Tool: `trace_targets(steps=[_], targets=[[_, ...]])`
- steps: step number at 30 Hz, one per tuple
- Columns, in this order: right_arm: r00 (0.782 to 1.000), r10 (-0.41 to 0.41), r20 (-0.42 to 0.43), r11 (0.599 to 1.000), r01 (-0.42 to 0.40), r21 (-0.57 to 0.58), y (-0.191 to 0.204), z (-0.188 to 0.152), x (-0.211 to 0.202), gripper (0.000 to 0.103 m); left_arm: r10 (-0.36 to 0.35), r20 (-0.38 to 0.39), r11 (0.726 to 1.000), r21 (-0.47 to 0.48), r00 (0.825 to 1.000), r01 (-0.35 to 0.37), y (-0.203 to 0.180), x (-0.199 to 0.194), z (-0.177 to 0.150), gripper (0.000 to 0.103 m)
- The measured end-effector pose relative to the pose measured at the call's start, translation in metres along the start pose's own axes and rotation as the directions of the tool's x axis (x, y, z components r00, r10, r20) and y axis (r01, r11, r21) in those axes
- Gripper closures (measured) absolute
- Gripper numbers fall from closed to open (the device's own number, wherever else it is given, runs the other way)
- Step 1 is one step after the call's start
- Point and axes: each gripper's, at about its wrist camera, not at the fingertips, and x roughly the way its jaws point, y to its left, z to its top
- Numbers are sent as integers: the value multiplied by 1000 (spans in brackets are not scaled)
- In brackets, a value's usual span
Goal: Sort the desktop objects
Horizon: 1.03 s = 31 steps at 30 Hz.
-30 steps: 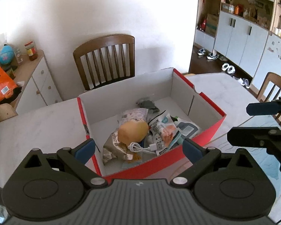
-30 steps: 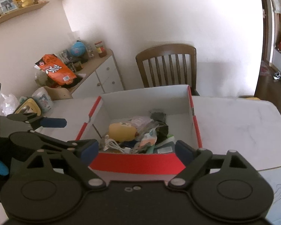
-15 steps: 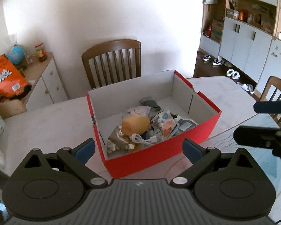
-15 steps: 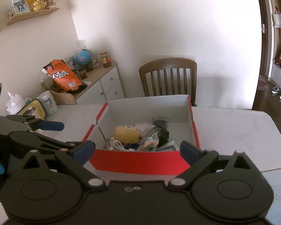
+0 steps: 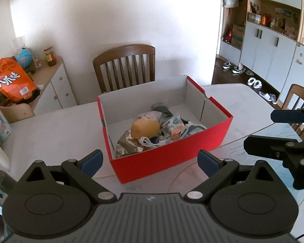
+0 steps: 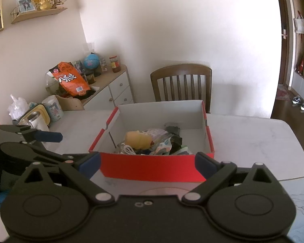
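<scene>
1. A red box [image 5: 168,158] with white insides sits on a pale table [image 5: 50,133].
2. The box is open at the top and holds a heap of small things.
3. A soft yellow toy [image 5: 145,128] lies near the middle of the heap.
4. A white cable [image 5: 148,141] is curled up just in front of the toy, touching it.
5. A crinkly silver packet [image 5: 124,144] lies under the toy, on the side of the box nearest the white cupboard [image 5: 58,89].
6. A snack packet [image 5: 172,126] with a blue and orange picture lies on the toy's other side.
7. Something dark [image 5: 162,108] lies behind the heap, but I cannot tell what it is.
8. The left gripper [image 5: 150,160] is in front of the box with its blue fingers [image 5: 91,160] spread wide and nothing between them.
9. The right gripper [image 6: 148,162] is also in front of the box, fingers wide apart and holding nothing.
10. Neither gripper touches the box.
11. A brown wooden chair [image 5: 124,66] stands behind the table by the white wall.
12. The cupboard has an orange bag [image 5: 12,83], a little globe [image 5: 24,57] and a jar [image 5: 50,56] on top.
13. Shoes [image 5: 233,68] lie on the dark floor further back.
</scene>
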Motion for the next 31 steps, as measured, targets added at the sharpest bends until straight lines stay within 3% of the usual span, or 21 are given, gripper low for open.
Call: trace_targets(steps=[4, 23, 31], targets=[[1000, -2, 7, 1000, 2, 1, 0, -3, -4, 4, -31, -9, 999, -28, 999, 31, 1, -2, -1, 3], [999, -40, -16, 998, 41, 46, -3, -18, -4, 4, -16, -62, 999, -41, 998, 14, 4, 9, -12, 3], [999, -41, -29, 997, 43, 62, -4, -25, -2, 4, -46, -71, 998, -38, 996, 43, 2, 10, -16, 3]])
